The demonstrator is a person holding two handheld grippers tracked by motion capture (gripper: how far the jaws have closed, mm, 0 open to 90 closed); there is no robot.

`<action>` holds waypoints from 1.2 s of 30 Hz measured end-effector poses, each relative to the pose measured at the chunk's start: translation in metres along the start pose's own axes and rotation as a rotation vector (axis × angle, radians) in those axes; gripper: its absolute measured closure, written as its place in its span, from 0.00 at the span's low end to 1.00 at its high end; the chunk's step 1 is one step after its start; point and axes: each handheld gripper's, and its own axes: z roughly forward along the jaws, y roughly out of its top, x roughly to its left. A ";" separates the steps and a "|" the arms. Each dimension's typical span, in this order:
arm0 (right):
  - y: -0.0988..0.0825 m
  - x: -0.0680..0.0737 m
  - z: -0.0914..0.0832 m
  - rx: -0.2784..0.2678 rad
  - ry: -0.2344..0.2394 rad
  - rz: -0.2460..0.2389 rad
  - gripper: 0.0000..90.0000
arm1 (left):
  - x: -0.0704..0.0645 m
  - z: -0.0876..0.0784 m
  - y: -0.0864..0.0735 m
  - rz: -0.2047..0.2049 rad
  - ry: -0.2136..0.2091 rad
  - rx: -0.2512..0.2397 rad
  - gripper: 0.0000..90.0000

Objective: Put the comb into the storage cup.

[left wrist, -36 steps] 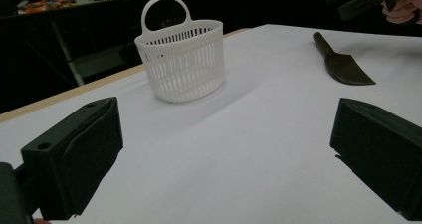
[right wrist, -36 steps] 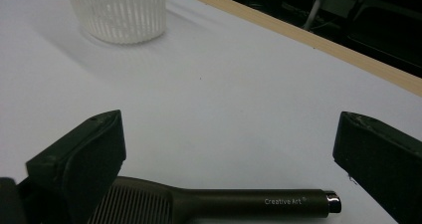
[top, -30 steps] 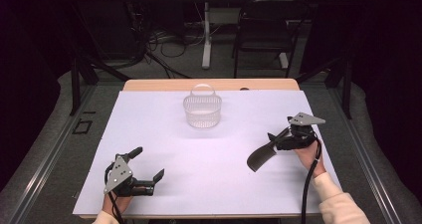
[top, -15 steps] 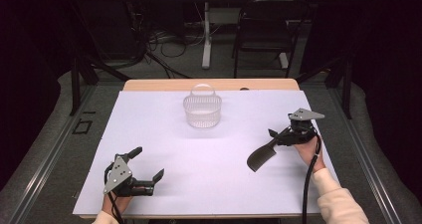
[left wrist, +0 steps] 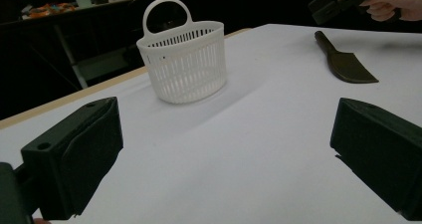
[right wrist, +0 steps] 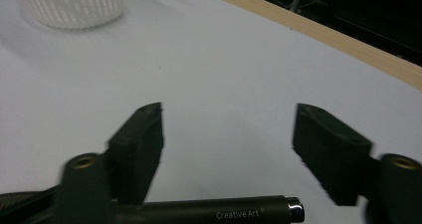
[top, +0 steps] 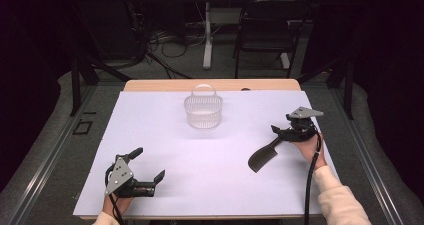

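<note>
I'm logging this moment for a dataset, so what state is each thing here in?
Basket: upright, handle up, apparently empty.
Scraper: flat on the table, handle under the right gripper.
Right gripper: jaws just been closing, apart, not pressing the handle.
Left gripper: open, empty, low over the sheet.

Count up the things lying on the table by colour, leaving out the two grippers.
White: 1, the basket
Dark: 1, the scraper, with its handle between the right gripper's jaws, which have just been closing
Total: 2
</note>
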 end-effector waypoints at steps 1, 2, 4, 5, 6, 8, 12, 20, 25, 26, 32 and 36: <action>0.000 -0.001 0.000 0.007 0.004 0.002 0.47 | 0.000 0.000 0.000 0.001 0.000 0.001 0.00; 0.000 -0.002 0.000 0.006 0.009 -0.001 0.55 | 0.000 0.000 0.000 0.000 0.000 0.001 0.00; 0.000 -0.004 0.001 0.011 0.001 -0.003 0.65 | 0.000 0.000 0.000 0.000 0.001 0.000 0.00; 0.000 -0.005 0.001 0.016 -0.002 -0.002 0.71 | 0.000 0.000 0.000 0.000 0.000 0.000 0.00; -0.001 -0.006 0.002 0.017 -0.011 -0.002 0.75 | 0.000 0.000 0.000 0.000 0.000 0.000 0.00; -0.002 -0.009 0.003 0.023 -0.031 0.000 0.83 | 0.000 0.000 0.000 0.000 0.000 0.000 0.00; -0.006 -0.015 0.006 0.045 -0.066 -0.004 0.99 | 0.000 0.000 0.000 0.000 0.000 0.002 0.00; -0.011 -0.019 0.014 0.116 -0.115 -0.040 1.00 | 0.000 0.000 0.000 0.000 0.001 0.002 0.00; -0.013 -0.021 0.019 0.146 -0.136 -0.051 1.00 | 0.000 0.000 0.000 -0.001 0.000 0.002 0.00; -0.014 -0.021 0.019 0.151 -0.135 -0.051 1.00 | 0.000 0.000 0.000 -0.001 0.000 0.003 0.00; -0.015 -0.021 0.023 0.186 -0.136 -0.058 1.00 | 0.000 0.000 0.000 0.001 0.000 0.002 0.00; -0.016 -0.021 0.024 0.204 -0.136 -0.066 1.00 | 0.000 0.000 0.000 0.001 -0.001 0.002 0.00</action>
